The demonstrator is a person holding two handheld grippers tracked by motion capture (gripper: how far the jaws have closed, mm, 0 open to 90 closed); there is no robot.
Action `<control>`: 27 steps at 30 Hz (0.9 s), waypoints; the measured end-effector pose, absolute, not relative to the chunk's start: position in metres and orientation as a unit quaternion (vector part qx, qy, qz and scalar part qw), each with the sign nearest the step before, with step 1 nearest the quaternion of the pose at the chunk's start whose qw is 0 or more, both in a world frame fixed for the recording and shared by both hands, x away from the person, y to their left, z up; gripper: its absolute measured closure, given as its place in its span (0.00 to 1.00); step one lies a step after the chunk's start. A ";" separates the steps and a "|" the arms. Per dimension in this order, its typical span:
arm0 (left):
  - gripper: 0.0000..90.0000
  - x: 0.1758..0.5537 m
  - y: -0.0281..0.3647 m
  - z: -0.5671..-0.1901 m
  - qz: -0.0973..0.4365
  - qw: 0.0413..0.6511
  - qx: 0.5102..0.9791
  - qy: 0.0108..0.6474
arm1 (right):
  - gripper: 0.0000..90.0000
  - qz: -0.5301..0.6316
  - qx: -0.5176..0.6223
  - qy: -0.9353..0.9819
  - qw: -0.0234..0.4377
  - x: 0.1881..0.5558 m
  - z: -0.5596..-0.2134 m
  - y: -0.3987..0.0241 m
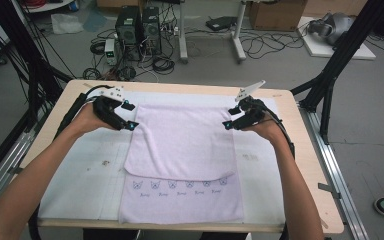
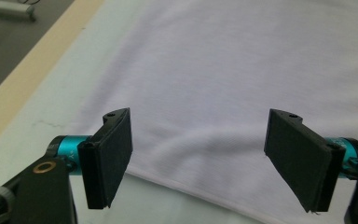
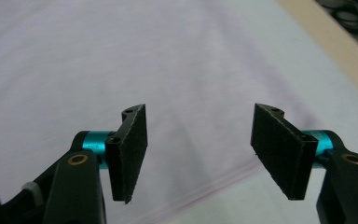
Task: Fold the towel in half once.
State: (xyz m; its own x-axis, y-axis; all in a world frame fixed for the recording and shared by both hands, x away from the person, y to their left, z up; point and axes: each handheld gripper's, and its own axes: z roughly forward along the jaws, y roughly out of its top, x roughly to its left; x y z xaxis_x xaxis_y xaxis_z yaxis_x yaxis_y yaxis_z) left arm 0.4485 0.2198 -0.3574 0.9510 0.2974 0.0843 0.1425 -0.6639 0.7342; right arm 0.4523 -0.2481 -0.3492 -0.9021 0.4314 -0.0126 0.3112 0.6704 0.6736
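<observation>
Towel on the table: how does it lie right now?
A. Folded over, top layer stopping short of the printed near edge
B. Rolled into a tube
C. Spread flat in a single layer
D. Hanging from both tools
A: in the high view the towel has an upper layer whose rounded edge ends just above the row of small prints, and both tools stand open, off the cloth.

Beyond the wooden table, a grey floor holds computer towers, tangled cables and cardboard boxes.
</observation>
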 end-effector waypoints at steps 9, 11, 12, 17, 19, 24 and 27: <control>0.25 0.383 0.225 -0.369 0.085 0.366 0.926 0.024 | 0.29 0.326 0.130 0.935 0.052 0.391 -0.352 -0.249; 0.25 0.373 0.225 -0.373 0.080 0.359 0.930 0.011 | 0.29 0.322 0.117 0.939 0.041 0.382 -0.357 -0.249; 0.25 0.368 0.225 -0.376 0.079 0.349 0.934 0.004 | 0.29 0.315 0.111 0.942 0.040 0.378 -0.360 -0.248; 0.26 0.351 0.222 -0.390 0.065 0.326 0.943 -0.023 | 0.33 0.278 0.068 0.958 0.011 0.366 -0.376 -0.239; 0.26 0.347 0.220 -0.396 0.062 0.322 0.944 -0.029 | 0.36 0.264 0.058 0.963 0.005 0.364 -0.381 -0.236; 0.30 0.341 0.219 -0.408 0.055 0.305 0.950 -0.037 | 0.48 0.239 0.027 0.970 -0.019 0.362 -0.392 -0.230; 0.35 0.340 0.219 -0.411 0.051 0.296 0.953 -0.048 | 0.57 0.232 0.016 0.972 -0.033 0.361 -0.394 -0.227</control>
State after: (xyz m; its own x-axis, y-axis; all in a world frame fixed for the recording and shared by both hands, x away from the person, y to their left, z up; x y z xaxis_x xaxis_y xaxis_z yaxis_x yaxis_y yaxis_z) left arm 0.3397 0.2188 -0.4112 0.9902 -0.0611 0.1258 -0.1216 -0.8202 0.5590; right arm 0.3606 -0.2274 -0.3939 -0.9972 0.0163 0.0726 0.0473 0.8917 0.4501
